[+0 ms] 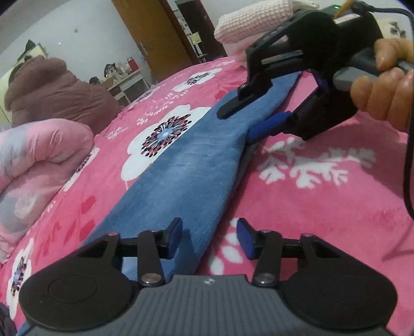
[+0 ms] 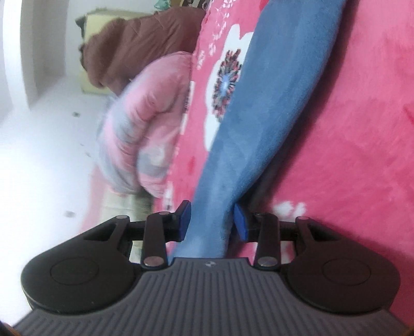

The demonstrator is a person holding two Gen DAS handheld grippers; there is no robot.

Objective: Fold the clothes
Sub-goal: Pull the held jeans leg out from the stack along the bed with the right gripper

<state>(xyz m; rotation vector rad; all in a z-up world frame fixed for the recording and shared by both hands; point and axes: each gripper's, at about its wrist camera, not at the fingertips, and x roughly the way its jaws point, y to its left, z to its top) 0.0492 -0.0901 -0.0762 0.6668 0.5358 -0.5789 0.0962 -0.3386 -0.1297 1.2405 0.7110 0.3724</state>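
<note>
A long blue garment (image 1: 191, 165) lies stretched across the pink flowered blanket (image 1: 323, 206). My left gripper (image 1: 209, 237) is open at its near end, one finger over the cloth and the other over the blanket. My right gripper (image 1: 248, 119) is at the far end, held in a hand, with its fingers above and below the cloth's edge. In the right wrist view the blue garment (image 2: 258, 116) passes between the fingers of my right gripper (image 2: 212, 222), which stand open around it.
A rolled pink and grey quilt (image 1: 38, 160) and a brown fuzzy coat (image 1: 57, 88) lie at the left edge of the bed. A pink and white checked blanket (image 1: 253, 20) is piled at the far end. A wooden door (image 1: 152, 36) stands beyond.
</note>
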